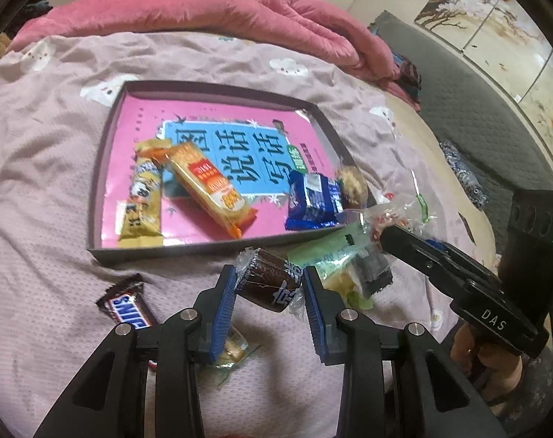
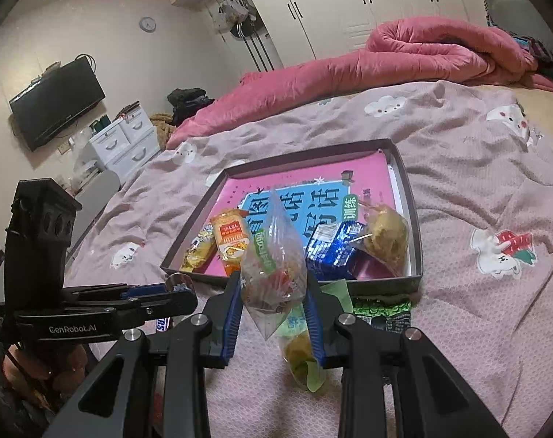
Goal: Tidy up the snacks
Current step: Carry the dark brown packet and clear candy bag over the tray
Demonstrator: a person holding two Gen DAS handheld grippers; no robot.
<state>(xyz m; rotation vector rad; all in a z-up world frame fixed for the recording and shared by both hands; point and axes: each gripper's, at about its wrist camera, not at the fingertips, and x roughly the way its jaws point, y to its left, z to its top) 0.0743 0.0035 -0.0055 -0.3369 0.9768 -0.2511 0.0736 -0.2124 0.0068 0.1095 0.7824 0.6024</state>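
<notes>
My left gripper point(image 1: 271, 286) is shut on a dark brown wrapped snack point(image 1: 267, 279), held just above the bedspread in front of the tray point(image 1: 166, 253). My right gripper point(image 2: 272, 294) is shut on a clear plastic bag of snacks point(image 2: 272, 270), also lifted near the tray's point(image 2: 414, 215) front edge. In the tray lie an orange bar point(image 1: 210, 186), a gold packet point(image 1: 141, 200), a blue packet point(image 1: 313, 200) and a round pastry point(image 1: 353, 182). The right gripper point(image 1: 389, 235) shows at the right of the left wrist view. The left gripper point(image 2: 179, 286) shows at the left of the right wrist view.
On the bedspread lie a Snickers bar point(image 1: 126, 306), green packets point(image 1: 334, 266) point(image 2: 382, 308) and a small packet point(image 1: 234, 350) under my left fingers. A pink quilt point(image 2: 404, 58) is heaped at the far side of the bed. A person's hand point(image 2: 39, 365) grips the left handle.
</notes>
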